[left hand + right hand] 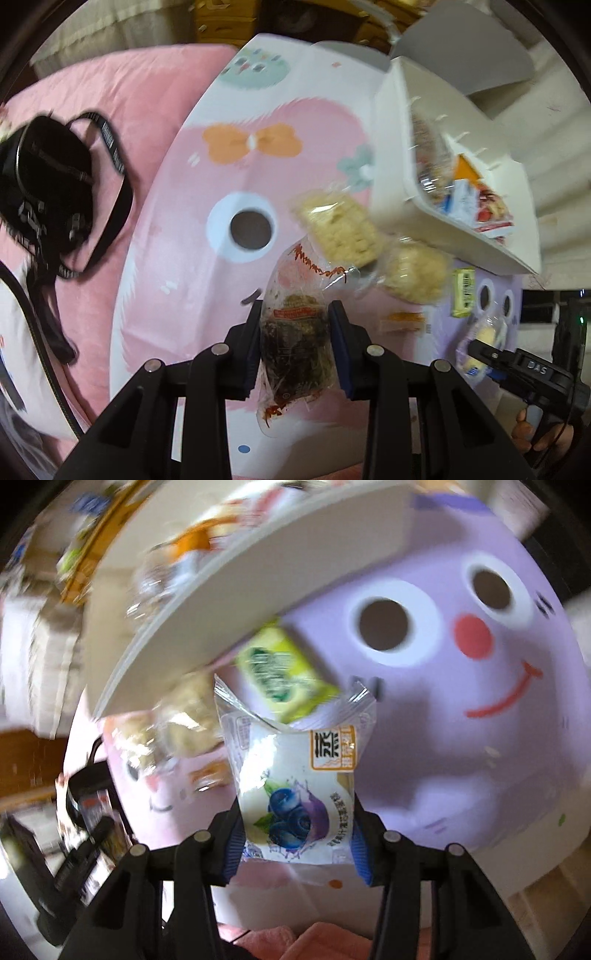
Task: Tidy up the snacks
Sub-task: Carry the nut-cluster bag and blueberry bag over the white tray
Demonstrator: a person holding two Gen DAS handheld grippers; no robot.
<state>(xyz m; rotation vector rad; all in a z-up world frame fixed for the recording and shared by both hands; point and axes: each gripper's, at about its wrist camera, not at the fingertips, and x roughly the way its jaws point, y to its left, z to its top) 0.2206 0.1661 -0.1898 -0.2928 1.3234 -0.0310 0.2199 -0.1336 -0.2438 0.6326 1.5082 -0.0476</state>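
Observation:
My left gripper [295,314] is shut on a clear packet of dark snack with red print [295,258], held above the pink cartoon mat [192,221]. My right gripper [295,812] is shut on a white blueberry-print packet [291,760]; it also shows at the lower right of the left wrist view as the right gripper [476,347]. A white bin [395,147] with several packets inside stands to the upper right. On the mat by the bin lie two pale crisp packets [340,225], a yellow-green packet [284,675] and a small orange packet [402,321].
A black bag with a strap [48,184] lies on pink bedding [129,110] to the left of the mat. The purple cartoon part of the mat [461,757] fills the right wrist view. The white bin's wall [240,602] is close above the right gripper.

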